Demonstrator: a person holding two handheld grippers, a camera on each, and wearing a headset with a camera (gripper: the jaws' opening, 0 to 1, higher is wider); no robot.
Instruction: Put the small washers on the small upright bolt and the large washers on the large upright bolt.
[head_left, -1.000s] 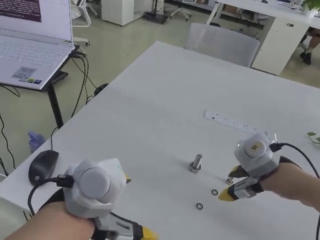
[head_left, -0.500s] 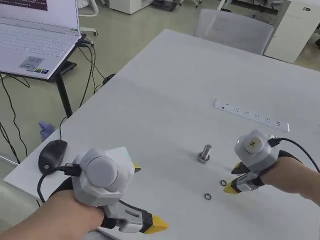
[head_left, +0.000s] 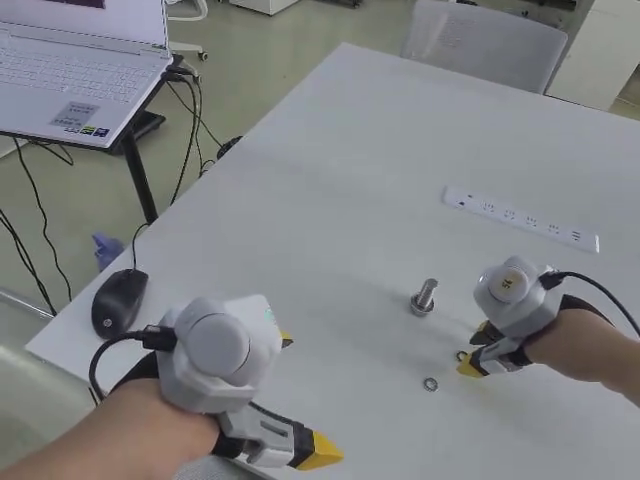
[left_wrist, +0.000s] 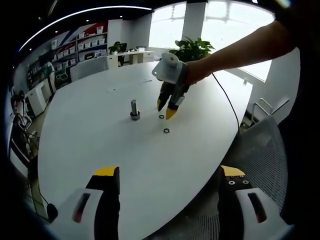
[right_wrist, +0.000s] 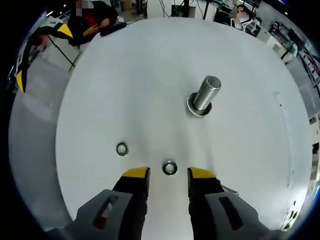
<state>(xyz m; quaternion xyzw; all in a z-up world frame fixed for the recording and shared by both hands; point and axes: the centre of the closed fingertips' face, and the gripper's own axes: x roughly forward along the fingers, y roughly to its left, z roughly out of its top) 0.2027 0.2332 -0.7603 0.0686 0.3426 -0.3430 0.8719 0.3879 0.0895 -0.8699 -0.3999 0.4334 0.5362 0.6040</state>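
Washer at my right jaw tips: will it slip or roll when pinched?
Likely slippery: the washer lies flat, thin and metallic on the smooth table. Pinched by its edges it may skid or flip. Probably light; unlikely to roll while flat.

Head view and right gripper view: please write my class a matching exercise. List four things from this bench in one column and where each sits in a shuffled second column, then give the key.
Things
1. bolt
2. power strip
3. computer mouse
4. near washer

Places
A. lying flat on the table, beyond the bolt
B. close to the table's near corner edge
C. standing upright in mid-table
D. on the table at the tips of the right gripper, whose jaws are open

Pairs: 1-C, 2-A, 3-B, 4-D
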